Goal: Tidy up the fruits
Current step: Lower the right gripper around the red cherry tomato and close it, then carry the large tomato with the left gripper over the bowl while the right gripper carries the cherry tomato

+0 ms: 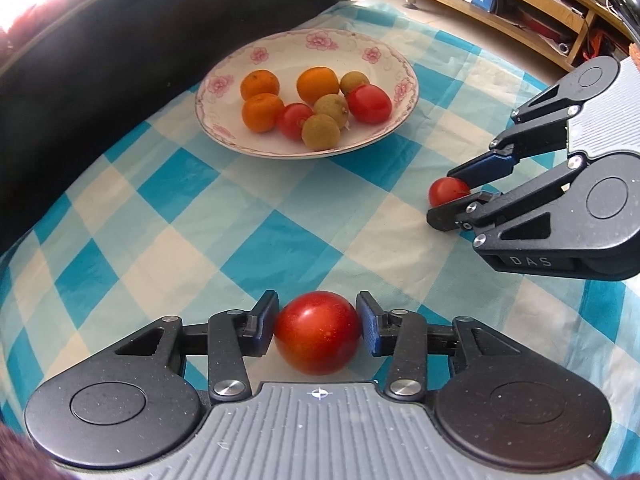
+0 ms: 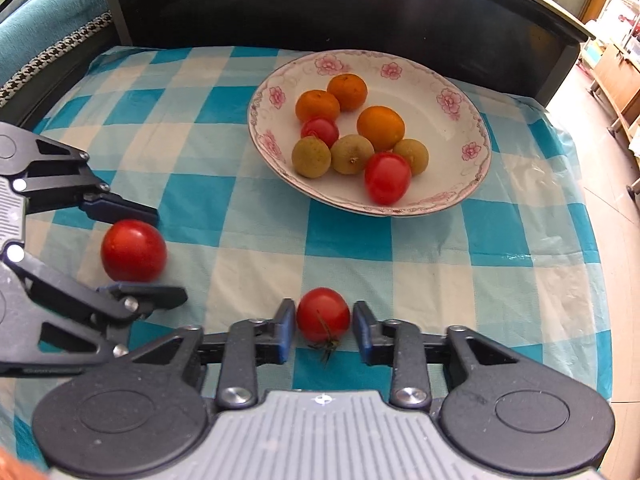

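A large red tomato (image 1: 316, 332) lies on the checked cloth with my left gripper (image 1: 317, 304) shut on it, both blue pads pressed against its sides. The right wrist view shows the same tomato (image 2: 133, 250) and left gripper (image 2: 170, 255) at the left. My right gripper (image 2: 323, 308) is shut on a smaller red tomato (image 2: 323, 314) with a green stem, also on the cloth. The left wrist view has that small tomato (image 1: 446, 192) and right gripper (image 1: 442, 195) at the right. Behind them, a flowered white plate (image 1: 304, 36) (image 2: 440, 76) holds oranges, tomatoes and brownish-green round fruits.
A blue-and-white checked cloth (image 1: 180, 184) covers the table. A black piece of furniture (image 2: 320, 12) runs along the far edge, close behind the plate. Wooden shelving (image 1: 500, 8) stands across the floor beyond the table's right end. Bare cloth lies between the grippers and the plate.
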### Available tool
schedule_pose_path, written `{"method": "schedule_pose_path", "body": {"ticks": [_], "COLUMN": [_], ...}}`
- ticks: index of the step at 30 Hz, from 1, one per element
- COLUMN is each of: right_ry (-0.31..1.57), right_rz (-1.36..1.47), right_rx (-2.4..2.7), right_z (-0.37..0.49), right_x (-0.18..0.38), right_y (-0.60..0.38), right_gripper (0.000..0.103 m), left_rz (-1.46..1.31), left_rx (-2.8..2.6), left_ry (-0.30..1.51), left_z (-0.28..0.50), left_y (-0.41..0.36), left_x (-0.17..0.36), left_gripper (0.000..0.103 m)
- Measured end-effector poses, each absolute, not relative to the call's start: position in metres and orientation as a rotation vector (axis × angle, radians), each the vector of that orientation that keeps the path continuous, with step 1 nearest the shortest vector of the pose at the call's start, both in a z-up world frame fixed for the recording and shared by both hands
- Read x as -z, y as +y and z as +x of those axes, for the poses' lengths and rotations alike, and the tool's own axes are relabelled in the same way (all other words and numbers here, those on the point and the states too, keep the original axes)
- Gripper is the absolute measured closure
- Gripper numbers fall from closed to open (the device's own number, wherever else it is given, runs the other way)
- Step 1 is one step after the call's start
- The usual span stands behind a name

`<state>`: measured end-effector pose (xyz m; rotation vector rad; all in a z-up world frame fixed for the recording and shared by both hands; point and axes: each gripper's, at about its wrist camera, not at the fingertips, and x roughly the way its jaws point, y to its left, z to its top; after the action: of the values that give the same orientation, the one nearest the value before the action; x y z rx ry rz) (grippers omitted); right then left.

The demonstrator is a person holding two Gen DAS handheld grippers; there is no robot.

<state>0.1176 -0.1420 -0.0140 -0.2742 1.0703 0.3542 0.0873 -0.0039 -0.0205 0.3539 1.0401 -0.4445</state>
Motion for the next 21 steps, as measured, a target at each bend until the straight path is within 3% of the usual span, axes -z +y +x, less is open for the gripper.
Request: {"method": "schedule_pose_path", "body": {"ticks": [9, 14, 21], "right_ry": [1.045, 1.02, 1.013], "right_rz": [-0.287, -0.288, -0.3], "right_rx": [-0.338, -0.3, -0.304], "right_z": [0.11, 0.107, 0.107], "right_x": [0.011, 0.006, 0.005], "right_y": [-0.145, -0.15, -0.146], "right_gripper": [0.072, 0.072, 0.072], "left_rz": [0.362, 0.346, 0.365], "left_rx": [0.429, 0.427, 0.435], "left_ry": [1.02, 1.001, 1.008], "left_z": [0.085, 0.089, 0.089], "left_y": [-0.007, -0.01, -0.013], "left_x": [0.016, 0.008, 0.01], "left_gripper": [0.054, 0.063, 0.056]}}
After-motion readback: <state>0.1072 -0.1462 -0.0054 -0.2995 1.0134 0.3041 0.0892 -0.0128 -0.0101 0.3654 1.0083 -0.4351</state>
